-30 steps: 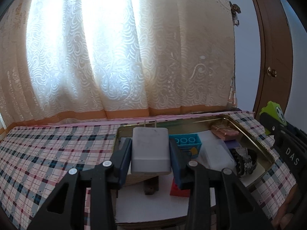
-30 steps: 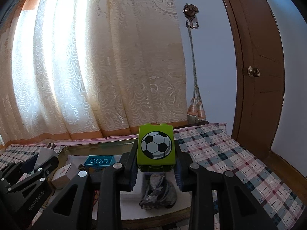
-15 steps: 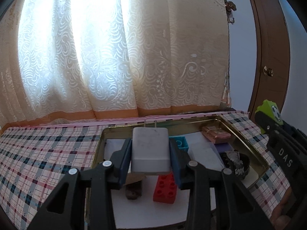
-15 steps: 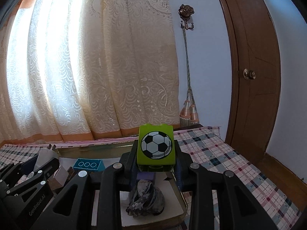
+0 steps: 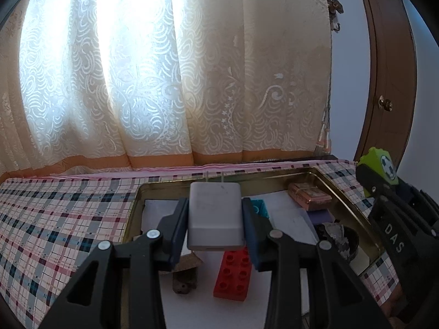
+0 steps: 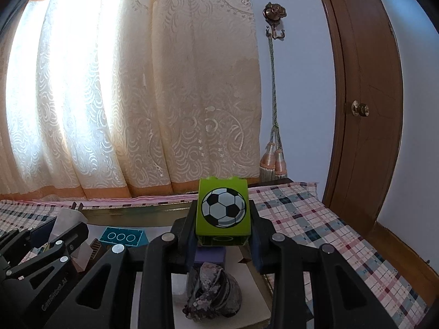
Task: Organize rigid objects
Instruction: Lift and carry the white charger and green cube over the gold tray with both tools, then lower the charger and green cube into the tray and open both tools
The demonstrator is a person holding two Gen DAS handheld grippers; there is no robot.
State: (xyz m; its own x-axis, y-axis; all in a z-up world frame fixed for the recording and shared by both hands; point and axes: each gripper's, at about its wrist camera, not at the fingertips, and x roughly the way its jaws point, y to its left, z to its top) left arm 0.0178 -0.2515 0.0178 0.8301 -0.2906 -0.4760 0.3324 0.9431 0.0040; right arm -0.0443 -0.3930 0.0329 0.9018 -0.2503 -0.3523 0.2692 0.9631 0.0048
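Black plastic left gripper point(image 5: 215, 220) at bottom centre of the left wrist view, clamped on a white rectangular charger block point(image 5: 215, 215). Just behind, lower in the frame: red studded toy brick point(image 5: 233, 274) and small brown cork piece point(image 5: 184, 281), lying on white paper inside the shallow gold metal tray point(image 5: 354, 211). Farther, at right: pink-brown flat box point(image 5: 308, 196).

Black right gripper point(image 6: 223, 220) at bottom centre of the right wrist view, clenched on a green toy block with football print point(image 6: 222, 212), held above a grey crumpled shell-like lump point(image 6: 212, 293) and purple block point(image 6: 210, 255). Farther left, teal studded brick point(image 6: 122, 237).

Probably mid-task: several pieces already in tray, two held pieces not yet placed. Beyond, checked tablecloth point(image 6: 301, 219), cream lace curtain point(image 6: 137, 82).
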